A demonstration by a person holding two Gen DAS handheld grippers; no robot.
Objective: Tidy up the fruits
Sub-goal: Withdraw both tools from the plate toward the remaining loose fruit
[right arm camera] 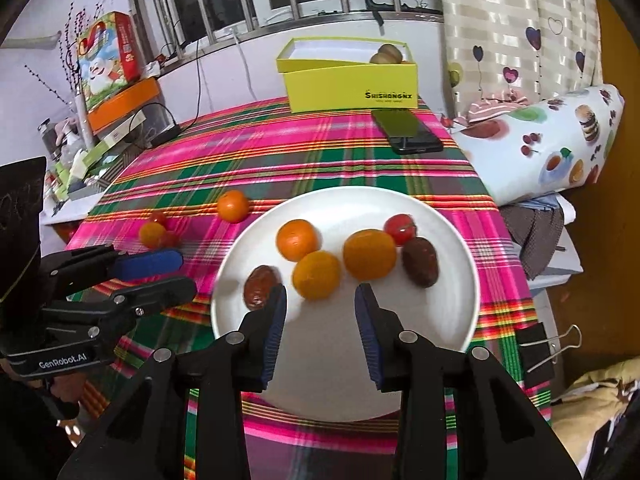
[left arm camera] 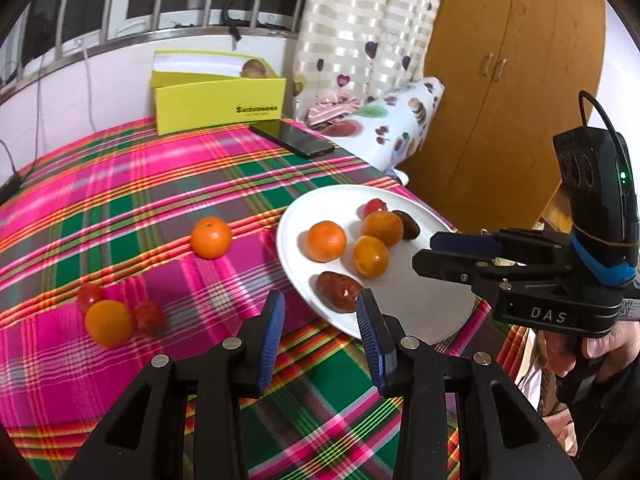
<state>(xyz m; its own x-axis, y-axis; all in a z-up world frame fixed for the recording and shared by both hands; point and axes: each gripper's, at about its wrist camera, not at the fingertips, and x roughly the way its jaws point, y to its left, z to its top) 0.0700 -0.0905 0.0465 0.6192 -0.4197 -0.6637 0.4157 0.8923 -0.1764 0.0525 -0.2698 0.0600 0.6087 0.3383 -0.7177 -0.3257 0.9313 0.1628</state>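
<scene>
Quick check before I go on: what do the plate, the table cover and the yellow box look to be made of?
Plate: likely glazed ceramic, possibly melamine; smooth white, slightly shiny.
Table cover: woven cloth, matte; plaid stripes, and a binder clip pinches its edge.
Yellow box: cardboard, it seems; flat printed walls, crisp folded edges, satin finish.

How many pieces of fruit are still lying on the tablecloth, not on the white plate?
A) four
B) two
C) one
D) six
A: beside the white plate, the tablecloth holds a lone orange, plus a cluster of a yellow-orange fruit and two small red ones.
</scene>
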